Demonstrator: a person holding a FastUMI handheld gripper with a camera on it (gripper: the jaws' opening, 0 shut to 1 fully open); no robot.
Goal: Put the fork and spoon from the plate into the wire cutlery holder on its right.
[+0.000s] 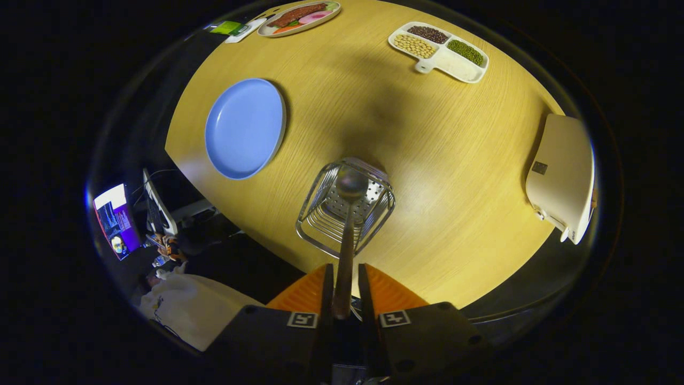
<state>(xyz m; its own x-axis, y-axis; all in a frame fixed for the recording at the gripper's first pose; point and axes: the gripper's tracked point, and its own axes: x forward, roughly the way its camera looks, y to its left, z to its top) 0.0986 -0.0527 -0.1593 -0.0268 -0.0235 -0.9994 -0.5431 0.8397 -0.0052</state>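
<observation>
My gripper [344,278] looks straight down and is shut on the handle of a metal spoon [348,214]. The spoon hangs bowl down, its bowl over the open top of the wire cutlery holder [315,206], which stands on the round wooden table [427,160]. To the holder's left lies a blue plate [245,128] with nothing on it. The orange fingers [307,291] press the handle from both sides. I cannot tell whether the spoon's bowl touches the holder's perforated bottom.
A white divided tray of beans [441,49] and a plate of food [299,17] sit at the table's far side. A cream appliance [561,176] rests at the right edge. Beyond the near left edge stand a lit screen [115,219] and white cloth [187,310].
</observation>
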